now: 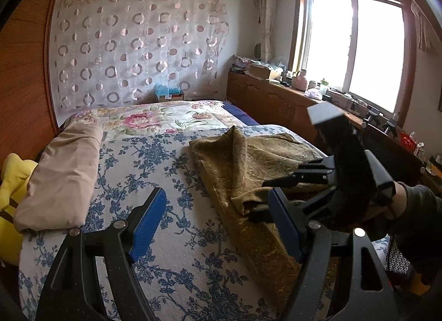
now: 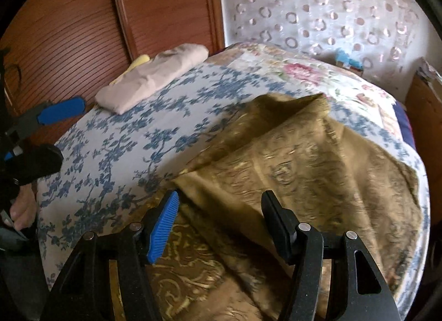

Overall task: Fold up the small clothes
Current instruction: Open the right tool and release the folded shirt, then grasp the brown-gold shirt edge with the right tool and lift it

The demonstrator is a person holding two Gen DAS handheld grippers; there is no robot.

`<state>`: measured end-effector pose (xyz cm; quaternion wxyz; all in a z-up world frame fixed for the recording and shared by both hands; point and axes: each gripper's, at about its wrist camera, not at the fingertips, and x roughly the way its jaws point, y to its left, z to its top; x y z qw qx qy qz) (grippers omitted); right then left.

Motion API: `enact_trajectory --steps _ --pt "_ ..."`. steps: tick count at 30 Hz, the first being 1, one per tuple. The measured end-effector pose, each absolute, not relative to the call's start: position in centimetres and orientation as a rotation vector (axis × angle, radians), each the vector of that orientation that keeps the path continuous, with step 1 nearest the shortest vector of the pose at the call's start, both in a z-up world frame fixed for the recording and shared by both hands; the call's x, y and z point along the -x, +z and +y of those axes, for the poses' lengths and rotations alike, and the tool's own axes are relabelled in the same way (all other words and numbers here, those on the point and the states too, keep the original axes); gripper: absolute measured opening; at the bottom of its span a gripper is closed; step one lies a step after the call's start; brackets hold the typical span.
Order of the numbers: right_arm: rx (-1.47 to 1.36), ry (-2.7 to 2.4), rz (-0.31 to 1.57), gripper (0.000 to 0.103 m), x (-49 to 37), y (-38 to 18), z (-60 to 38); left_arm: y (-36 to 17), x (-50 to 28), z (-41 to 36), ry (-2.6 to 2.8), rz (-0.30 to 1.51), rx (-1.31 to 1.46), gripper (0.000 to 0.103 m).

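The olive-gold, paisley-patterned woven cloth (image 2: pixel 317 172) lies half-folded on the blue-flowered bed cover (image 1: pixel 154 238), one corner flipped up into a peak. It looks soft, light and floppy, likely to sag and slide; a corner or hem edge seems the best place to take it. The left gripper (image 1: pixel 218 227) has wide jaws, holding nothing. The right gripper (image 2: pixel 221 224) hangs over the cloth's near edge, jaws apart, nothing pinched.

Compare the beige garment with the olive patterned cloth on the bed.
The beige garment is plain; the olive cloth carries a gold pattern. The beige garment is folded into a neat bundle near the headboard; the olive cloth lies rumpled, one corner peaked up. Both rest on the floral bedspread.
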<state>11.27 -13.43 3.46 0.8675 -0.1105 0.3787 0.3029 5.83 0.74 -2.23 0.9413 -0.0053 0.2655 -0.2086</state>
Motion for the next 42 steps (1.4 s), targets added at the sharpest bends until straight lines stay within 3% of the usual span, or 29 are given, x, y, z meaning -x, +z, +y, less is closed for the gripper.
enact_trajectory --steps 8,9,10,11,12,24,36,39,42 --pt "0.271 0.636 0.829 0.064 -12.4 2.1 -12.6 -2.4 -5.9 0.8 -0.426 0.546 0.011 0.077" --pt "0.267 0.635 0.826 0.051 -12.5 2.2 -12.7 -2.4 -5.9 0.8 -0.427 0.546 0.011 0.077" --pt "0.264 0.634 0.82 0.026 -12.6 2.3 -12.9 -2.4 -5.9 0.8 -0.427 0.546 0.011 0.077" --pt "0.255 0.635 0.813 0.013 -12.6 2.6 -13.1 -2.5 -5.9 0.8 -0.429 0.547 0.011 0.077" --pt "0.24 0.626 0.801 0.007 -12.8 3.0 -13.5 -2.5 -6.0 0.8 -0.43 0.549 0.01 0.077" --pt "0.188 0.281 0.558 0.006 -15.0 11.8 -23.0 -3.1 -6.1 0.4 -0.439 0.562 0.0 0.077" --pt "0.188 0.013 0.785 0.006 -24.0 5.8 -27.6 -3.7 -6.3 0.0 -0.454 0.588 -0.016 0.077" --pt "0.184 0.015 0.815 0.016 -24.6 4.6 -27.3 -3.5 -7.1 -0.1 -0.466 0.603 -0.011 0.077" --pt "0.178 0.033 0.815 0.036 -25.7 5.4 -27.4 -3.0 -8.6 -0.5 -0.478 0.617 -0.032 0.077"
